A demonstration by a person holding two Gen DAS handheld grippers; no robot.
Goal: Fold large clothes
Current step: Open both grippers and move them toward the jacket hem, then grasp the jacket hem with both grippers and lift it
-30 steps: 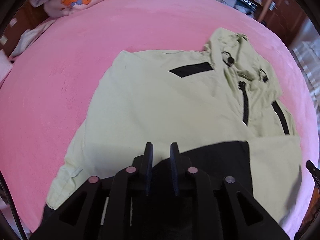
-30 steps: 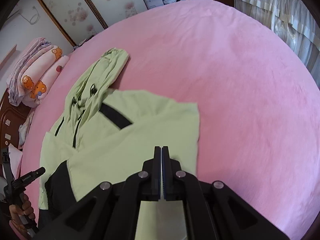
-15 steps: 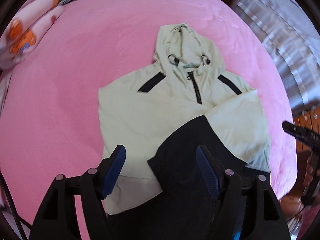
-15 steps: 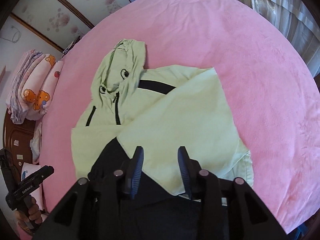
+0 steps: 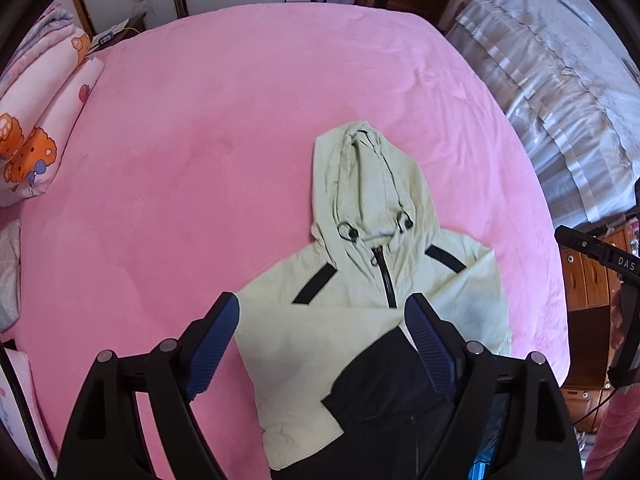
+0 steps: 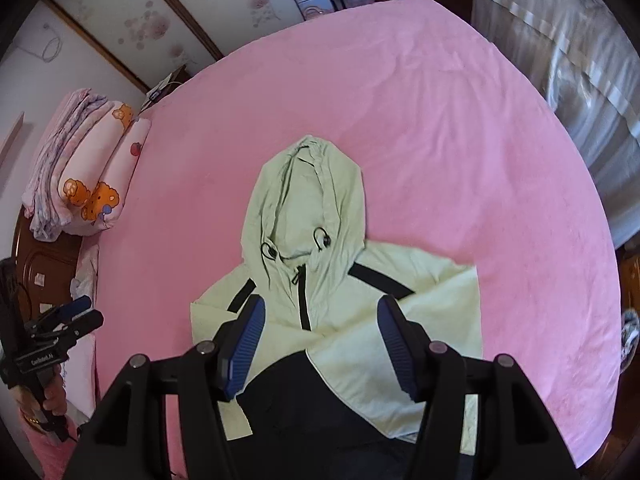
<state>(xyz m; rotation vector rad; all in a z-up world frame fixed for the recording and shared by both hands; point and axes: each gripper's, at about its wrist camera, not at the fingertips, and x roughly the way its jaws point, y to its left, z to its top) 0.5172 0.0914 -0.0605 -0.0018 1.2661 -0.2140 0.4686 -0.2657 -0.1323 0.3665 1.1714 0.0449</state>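
Both grippers have lifted well clear of the jacket (image 5: 360, 248) since a second ago, when each sat low over the cloth with fingers nearly shut. Now left gripper (image 5: 324, 344) and right gripper (image 6: 320, 344) hover above it, jaws opening, nothing between the pads, touching nothing.

Progress: jacket lies face-up on the pink bed (image 5: 240, 120), near the close edge. Both sleeves look folded in across the chest, dark lower panel (image 6: 288, 392) folded up over the front. Hood (image 6: 304, 192) is flat and unfolded, pointing away.

Left, by my read: fold the hood down, or halve the body once more, then tidy. Roughly two thirds done.
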